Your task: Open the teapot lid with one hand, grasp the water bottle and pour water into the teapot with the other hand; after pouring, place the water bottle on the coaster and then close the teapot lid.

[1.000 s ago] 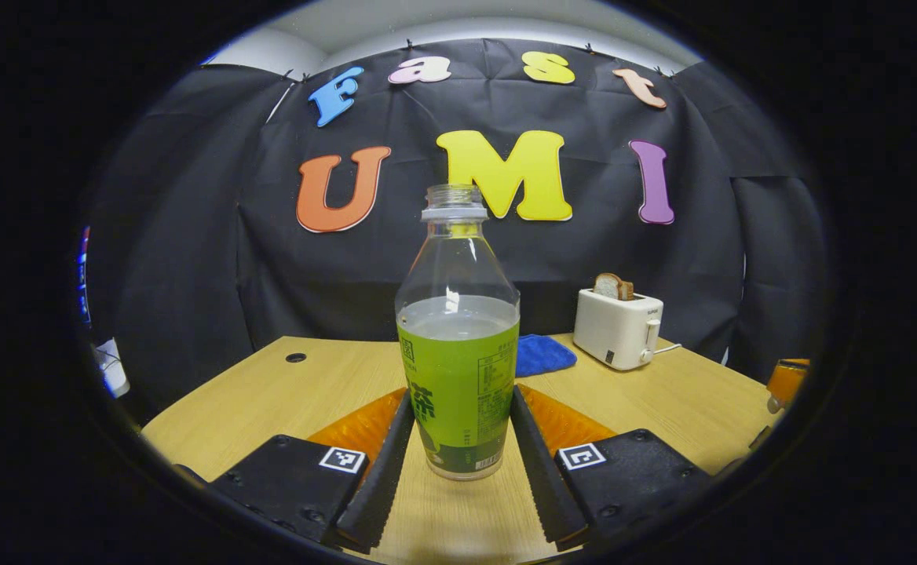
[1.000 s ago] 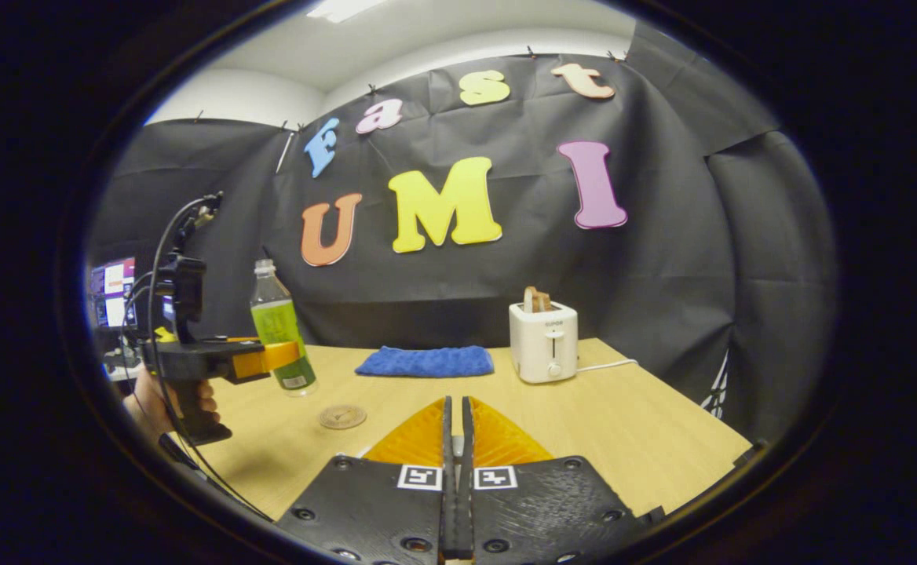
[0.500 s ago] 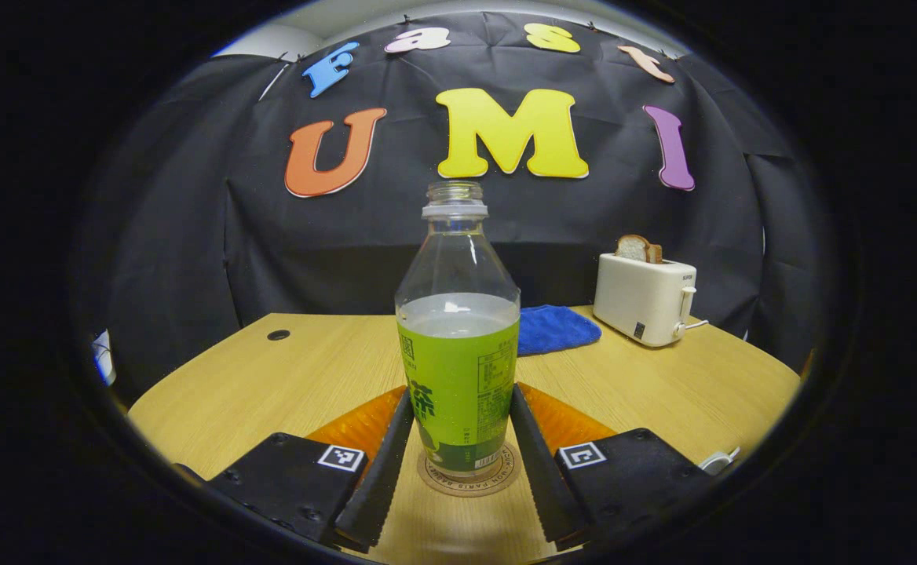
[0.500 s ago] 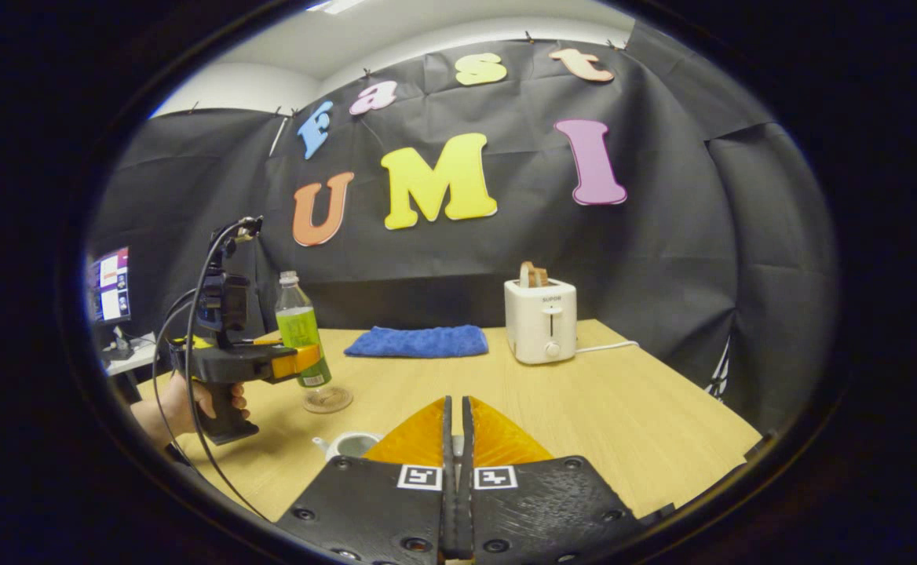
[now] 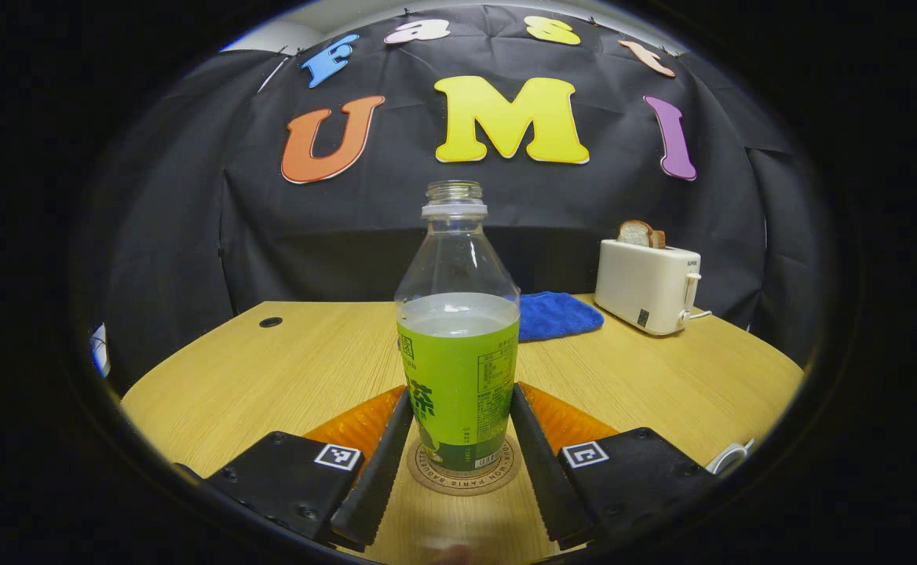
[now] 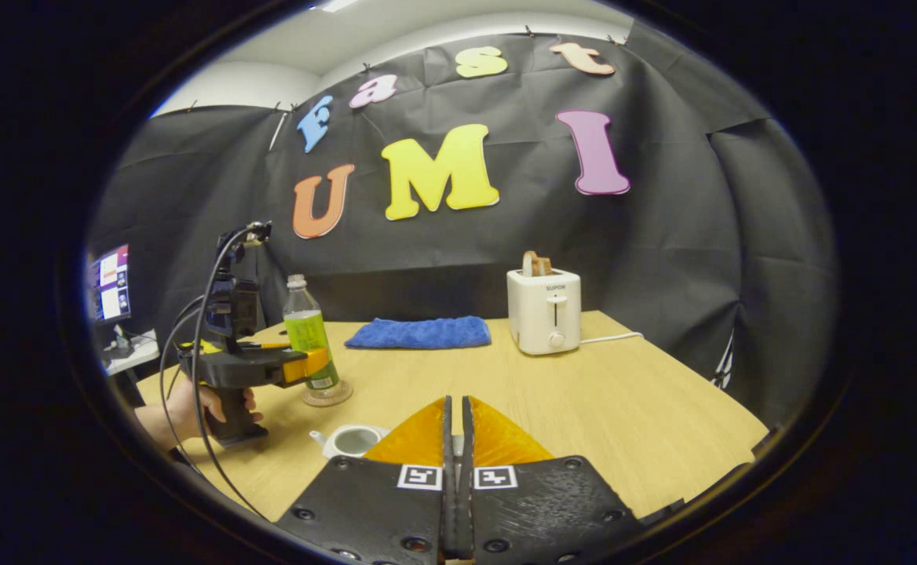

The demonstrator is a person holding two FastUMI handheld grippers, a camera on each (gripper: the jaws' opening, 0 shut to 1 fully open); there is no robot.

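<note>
Lowered onto coaster: water bottle, clamped by left gripper; right gripper closed above open teapot.

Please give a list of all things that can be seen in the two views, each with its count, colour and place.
water bottle: 1, clear with green label, no cap, upright on the coaster.
coaster: 1, brown, round, under the bottle.
teapot: 1, white, open top, near table edge.
cloth: 1, blue, folded, at the back.
toaster: 1, white, bread in its slot, right of the cloth.
table: 1, light wood.
monitor: 1, lit, far left.
left gripper: 1, fingers against the bottle's sides.
hand: 1, holding the left gripper's handle.
right gripper: 1, fingers together, above the table.
</note>
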